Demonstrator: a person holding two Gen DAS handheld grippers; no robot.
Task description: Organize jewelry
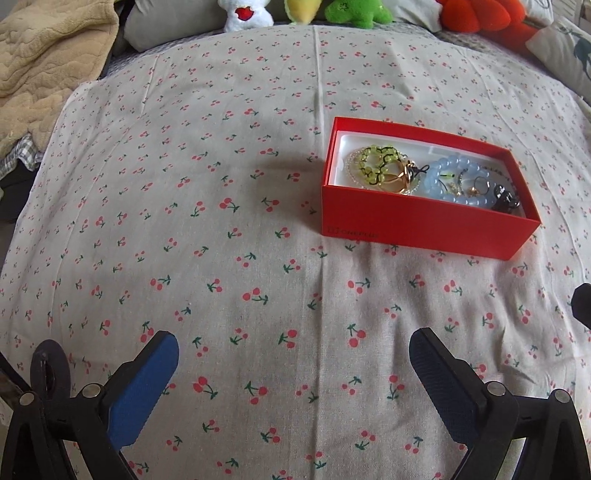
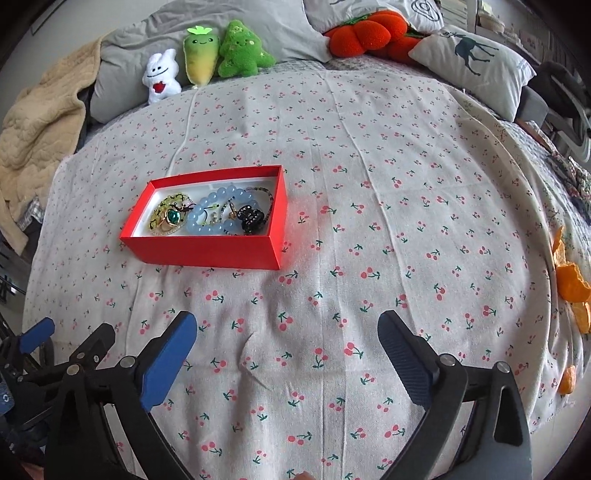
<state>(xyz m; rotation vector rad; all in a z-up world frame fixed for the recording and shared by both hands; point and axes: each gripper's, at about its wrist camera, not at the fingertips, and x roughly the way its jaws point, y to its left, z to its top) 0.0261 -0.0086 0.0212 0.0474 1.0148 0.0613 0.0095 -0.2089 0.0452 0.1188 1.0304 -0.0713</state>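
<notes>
Your left claw (image 1: 293, 373) hangs above the cherry-print sheet (image 1: 221, 258) with its blue pads spread wide apart and nothing between them. Your right claw (image 2: 288, 354) sits the same way, parted and holding nothing, low over the same sheet.

The red box (image 2: 207, 251) lies open on the bed, ahead and to the right of your left claw, ahead and to the left of your right one. All the jewelry is inside it on the white lining. At its left end lies a yellow-green beaded bracelet (image 2: 166, 205), tangled with a gold ring set with a green stone (image 2: 171, 218). Beside it in the middle is a pale blue bead bracelet (image 2: 212, 210), with small gold pieces inside its loop that are too small to name. At the right end sits a black hair claw clip (image 2: 251, 218), touching the blue beads.

Along the head of the bed you have a white plush (image 2: 162, 77), a yellow-green carrot plush (image 2: 199, 59), a green tree plush (image 2: 242, 51) and an orange-red cushion (image 2: 362, 33). A beige blanket (image 2: 37, 122) is heaped at the left, and a deer-print pillow (image 2: 476, 62) lies at the right. Orange peel pieces (image 2: 572, 284) lie on the bed's right edge.
</notes>
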